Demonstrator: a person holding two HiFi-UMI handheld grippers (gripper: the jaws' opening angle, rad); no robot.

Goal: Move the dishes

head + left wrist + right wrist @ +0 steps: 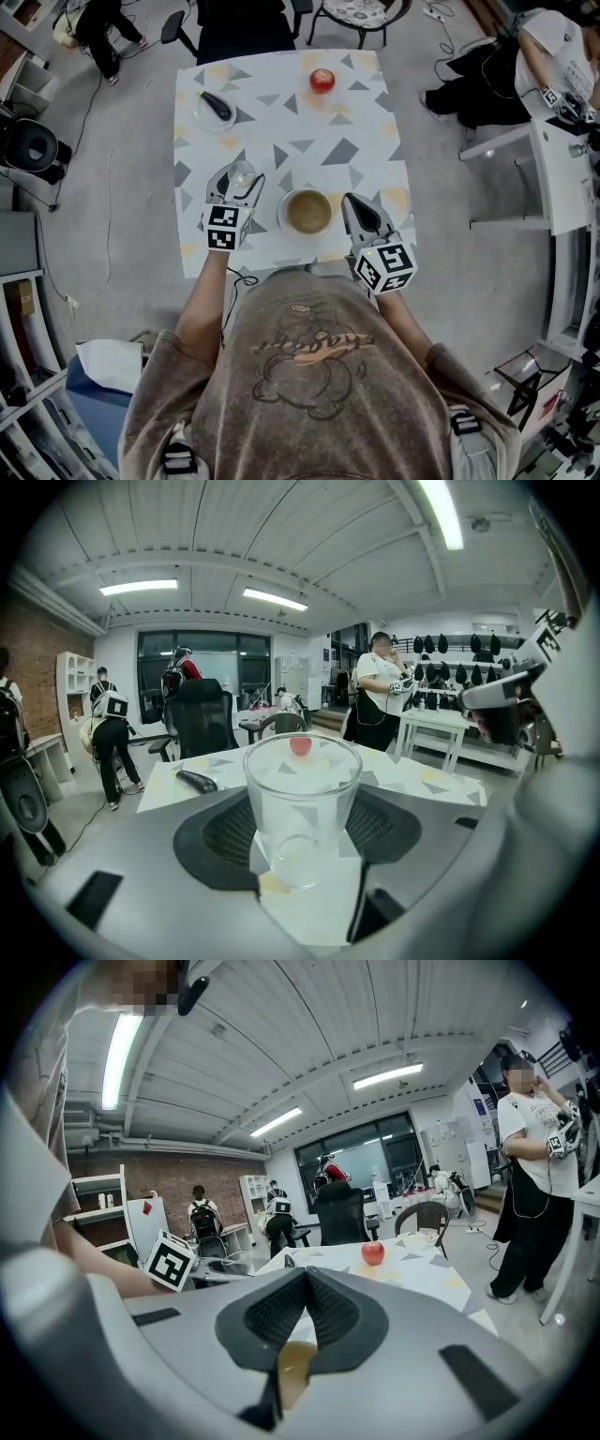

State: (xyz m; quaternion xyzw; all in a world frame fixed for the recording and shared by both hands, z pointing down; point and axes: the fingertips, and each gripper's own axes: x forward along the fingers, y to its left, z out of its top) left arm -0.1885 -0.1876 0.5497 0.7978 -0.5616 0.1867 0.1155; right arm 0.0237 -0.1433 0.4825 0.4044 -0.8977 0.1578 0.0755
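The left gripper (pixel 238 184) clamps the glass (pixel 302 789) at the table's (pixel 366 159) lower left; the right gripper (pixel 350 201), closed and empty, sits beside the bowl (pixel 307 212). The smooth glass may slip if tilted

We look steeply down on the worktop (pixel 356 141) from overhead; both gripper views skim it toward 12 o'clock, sharing the apple (pixel 322 80).

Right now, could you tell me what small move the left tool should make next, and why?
Probably squeeze the left tool snug on the glass before lifting: it stands upright between the jaws, which flank it closely, but I cannot tell whether they press it yet.
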